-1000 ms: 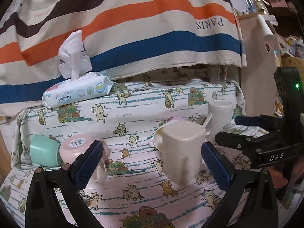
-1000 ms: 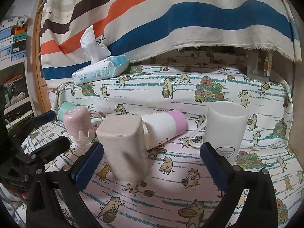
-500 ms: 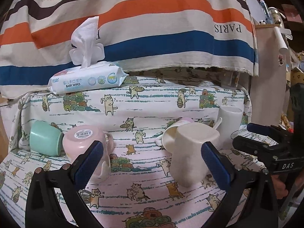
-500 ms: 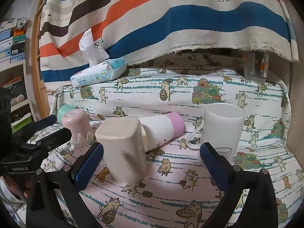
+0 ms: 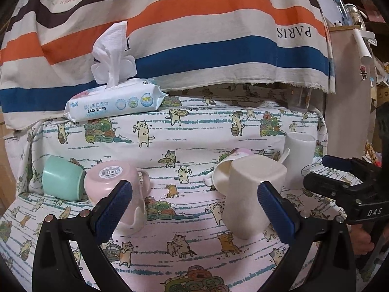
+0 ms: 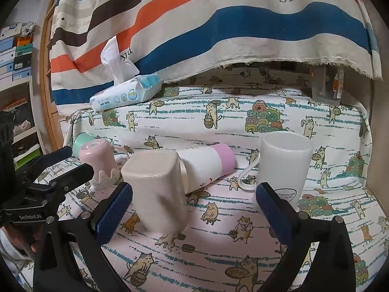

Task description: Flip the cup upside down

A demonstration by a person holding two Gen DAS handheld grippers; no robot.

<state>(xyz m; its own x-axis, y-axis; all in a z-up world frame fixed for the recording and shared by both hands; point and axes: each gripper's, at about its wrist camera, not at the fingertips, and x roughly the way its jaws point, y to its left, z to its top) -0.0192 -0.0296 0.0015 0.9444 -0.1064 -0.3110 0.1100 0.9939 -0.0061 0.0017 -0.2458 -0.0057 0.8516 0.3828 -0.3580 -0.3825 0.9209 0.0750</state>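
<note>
Plainly both grippers, left gripper [image 5: 194, 209] and right gripper [image 6: 192, 209], gape empty, and the tall upright white plastic cup [image 6: 284, 168] near the cat-print bench's [image 6: 218, 255] right edge looks light, probably slick, best pinched mid-wall.

The left gripper [image 5: 194, 209] and the right gripper [image 6: 192, 208] both hover with jaws spread wide, holding nothing, each one level and pointing forward.

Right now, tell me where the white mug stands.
In the right wrist view the white mug stands upright at right, beside the lying pink-capped bottle, past the right gripper.
</note>
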